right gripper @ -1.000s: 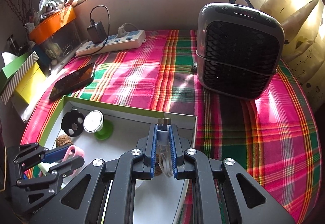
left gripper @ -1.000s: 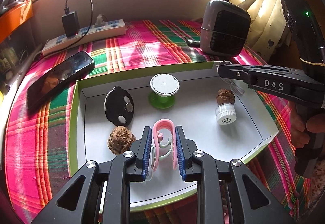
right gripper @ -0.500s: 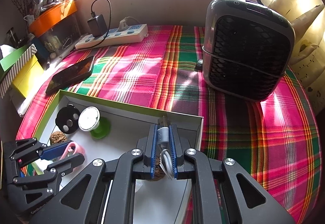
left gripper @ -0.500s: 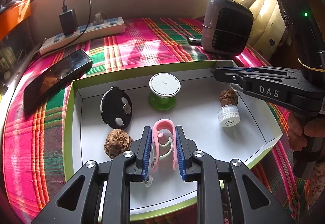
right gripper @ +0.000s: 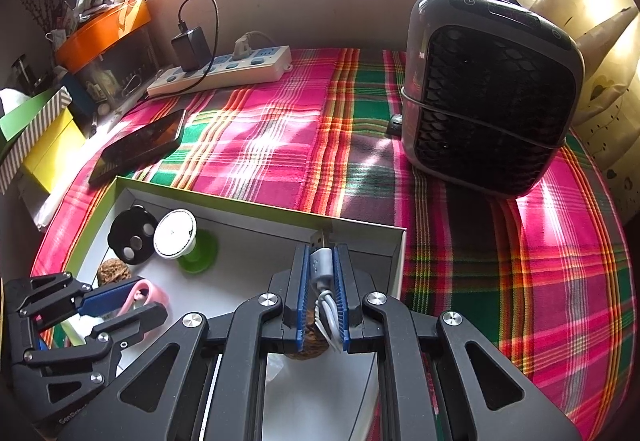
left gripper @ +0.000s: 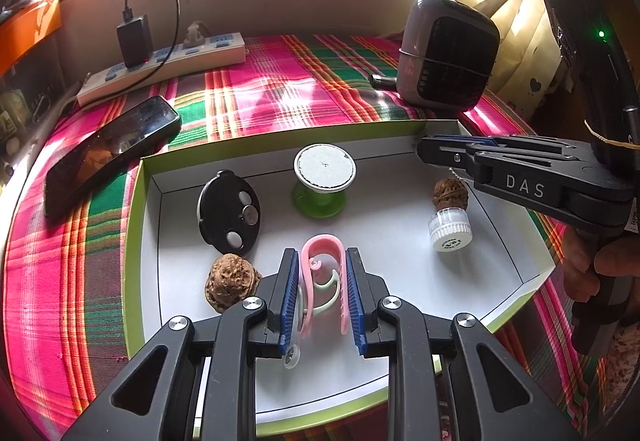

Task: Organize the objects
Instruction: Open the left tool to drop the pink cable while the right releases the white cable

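A white tray with a green rim lies on the plaid cloth. My left gripper is shut on a pink and pale green hook and holds it over the tray's front. My right gripper is shut on a grey USB cable above the tray's far right corner; it also shows in the left wrist view. In the tray lie a black disc, a green spool with a white top, two walnuts and a white cap.
A black phone lies left of the tray. A white power strip with a black charger runs along the back wall. A grey heater stands at the back right. An orange tin and boxes stand at the far left.
Both grippers have risen a little with their loads. The right gripper has drifted slightly toward the tray's far right corner. The objects in the tray have not moved.
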`<state>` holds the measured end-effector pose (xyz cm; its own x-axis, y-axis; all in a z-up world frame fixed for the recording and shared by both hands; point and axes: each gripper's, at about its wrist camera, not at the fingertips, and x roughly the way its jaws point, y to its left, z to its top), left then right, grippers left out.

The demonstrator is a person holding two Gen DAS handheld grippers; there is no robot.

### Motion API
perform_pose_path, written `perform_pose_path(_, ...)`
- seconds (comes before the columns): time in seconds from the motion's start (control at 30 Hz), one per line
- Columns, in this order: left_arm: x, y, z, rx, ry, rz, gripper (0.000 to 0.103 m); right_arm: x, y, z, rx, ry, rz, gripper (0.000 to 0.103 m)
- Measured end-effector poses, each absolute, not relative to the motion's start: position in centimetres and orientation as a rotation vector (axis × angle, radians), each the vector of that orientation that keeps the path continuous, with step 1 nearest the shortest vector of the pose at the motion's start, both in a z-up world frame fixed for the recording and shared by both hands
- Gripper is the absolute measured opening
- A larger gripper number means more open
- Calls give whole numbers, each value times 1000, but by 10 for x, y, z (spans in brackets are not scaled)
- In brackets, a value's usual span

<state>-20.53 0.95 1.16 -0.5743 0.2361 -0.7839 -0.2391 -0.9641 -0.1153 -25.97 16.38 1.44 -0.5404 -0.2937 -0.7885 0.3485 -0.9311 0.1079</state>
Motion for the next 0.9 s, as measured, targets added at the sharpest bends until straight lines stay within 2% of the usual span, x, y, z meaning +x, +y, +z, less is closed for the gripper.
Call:
perform_pose_path(0.57,-205,10,12,-1281,7,2570,22,-257,161,15,1244,71,-2469,13)
perform_pose_path(0.9,-203,8,11,-1283,8,2579,32,-252,161,19,1223,69,-2482,16)
